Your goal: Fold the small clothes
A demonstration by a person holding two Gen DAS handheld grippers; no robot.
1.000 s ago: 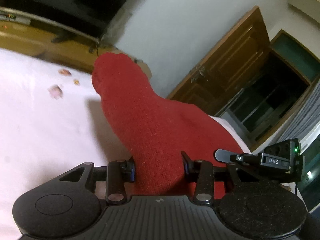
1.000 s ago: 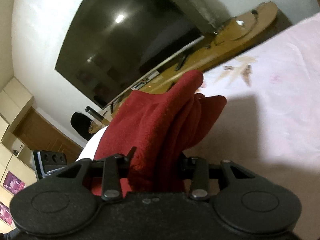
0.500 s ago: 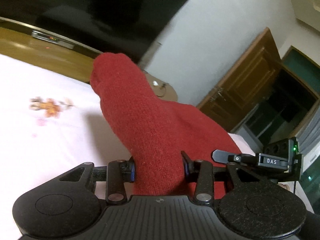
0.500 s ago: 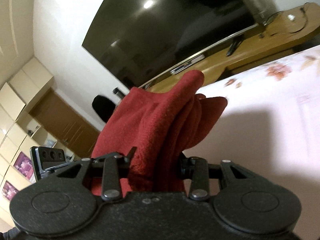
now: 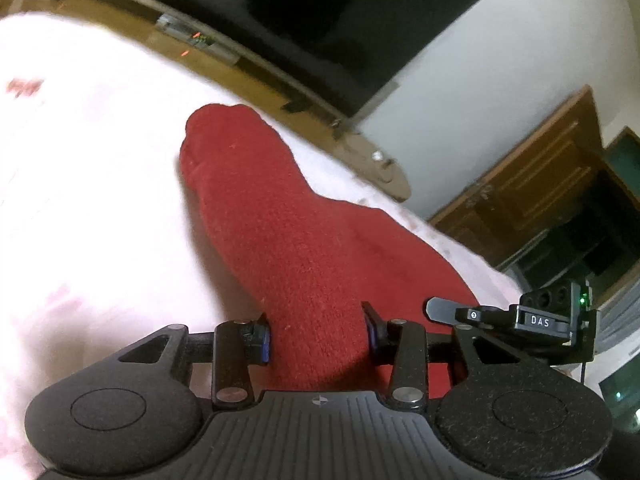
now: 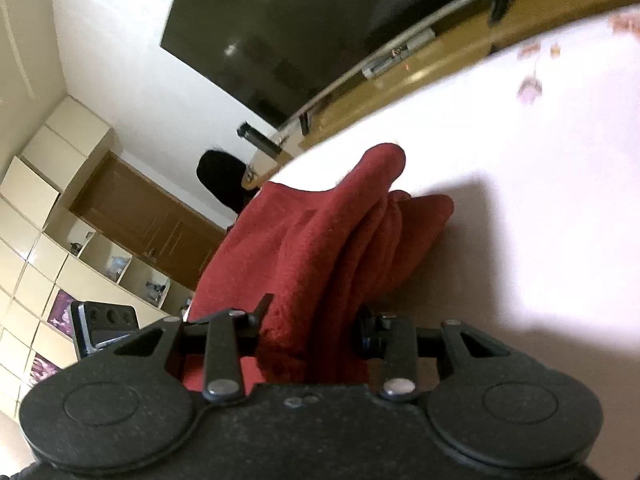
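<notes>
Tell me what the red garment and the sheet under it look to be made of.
Red garment: looks like knitted wool or acrylic, matte and fuzzy; a fine looped texture and soft bunched folds show.
Sheet: probably thin woven cotton, matte, pale pink with a faint flower print; blur hides the weave.

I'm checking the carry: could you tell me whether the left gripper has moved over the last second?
Yes. The left gripper, shut on the red garment, swung rightward along the wooden TV bench; the television now fills the top.
</notes>
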